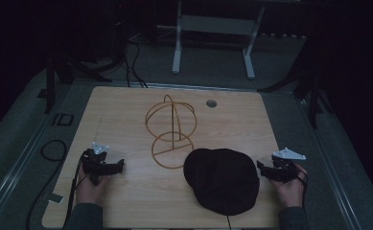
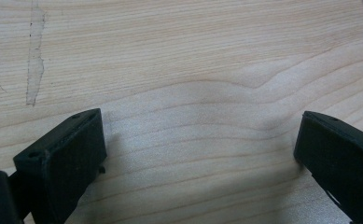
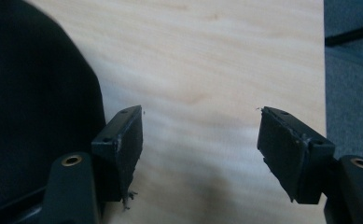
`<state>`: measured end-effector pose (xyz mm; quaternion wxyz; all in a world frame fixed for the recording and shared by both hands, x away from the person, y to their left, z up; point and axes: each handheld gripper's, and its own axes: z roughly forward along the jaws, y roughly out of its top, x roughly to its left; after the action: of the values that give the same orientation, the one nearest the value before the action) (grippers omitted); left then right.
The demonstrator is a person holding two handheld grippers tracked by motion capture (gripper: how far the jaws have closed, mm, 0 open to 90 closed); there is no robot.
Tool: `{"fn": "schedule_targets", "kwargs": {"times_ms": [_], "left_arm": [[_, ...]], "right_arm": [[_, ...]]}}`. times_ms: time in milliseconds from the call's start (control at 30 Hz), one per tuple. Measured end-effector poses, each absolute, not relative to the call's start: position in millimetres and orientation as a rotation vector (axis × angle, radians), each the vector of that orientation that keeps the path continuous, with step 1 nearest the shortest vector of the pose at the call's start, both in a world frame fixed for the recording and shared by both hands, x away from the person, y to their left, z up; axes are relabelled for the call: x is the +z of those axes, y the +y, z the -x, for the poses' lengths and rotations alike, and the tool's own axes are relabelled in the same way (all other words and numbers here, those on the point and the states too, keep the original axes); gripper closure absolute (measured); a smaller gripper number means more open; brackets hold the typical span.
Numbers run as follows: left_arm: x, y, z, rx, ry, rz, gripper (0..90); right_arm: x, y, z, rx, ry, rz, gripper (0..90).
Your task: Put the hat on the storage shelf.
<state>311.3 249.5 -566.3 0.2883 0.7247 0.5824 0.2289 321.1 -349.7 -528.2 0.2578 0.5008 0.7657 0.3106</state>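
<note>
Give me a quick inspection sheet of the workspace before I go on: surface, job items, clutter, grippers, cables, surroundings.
Surface: light wooden table, with a round grommet hole near the far edge and a pale scuff mark.
Job's things: black cap lying flat at near right; wire hat stand upright at centre, apart from the cap.
Clutter: nothing seen.
Grippers: left gripper open over bare wood, nothing between the jaws; right gripper open beside the cap's right edge, nothing between the jaws.
Cables: black cable looped on the floor at left, and cables beyond the table.
Surroundings: dark room, grey floor, white desk frame behind.
</note>
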Motion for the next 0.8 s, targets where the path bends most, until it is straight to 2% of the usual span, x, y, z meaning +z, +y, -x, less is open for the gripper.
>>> {"fn": "schedule_targets", "kwargs": {"times_ms": [233,400,800], "left_arm": [[-566.3,249.4,-311.4,0.61,1.556,-1.933,1.9],[-566.2,249.4,-311.3,0.61,1.556,-1.933,1.9],[-566.3,249.4,-311.3,0.61,1.556,-1.933,1.9]], "right_arm": [[-505.8,-342.3,-335.0,0.96,2.111,-1.287,31.9],[-487.2,-334.6,-343.9,1.099,2.16,-1.194,38.4],[-455.6,-299.1,-361.6,1.073,2.328,-0.987,43.3]]}}
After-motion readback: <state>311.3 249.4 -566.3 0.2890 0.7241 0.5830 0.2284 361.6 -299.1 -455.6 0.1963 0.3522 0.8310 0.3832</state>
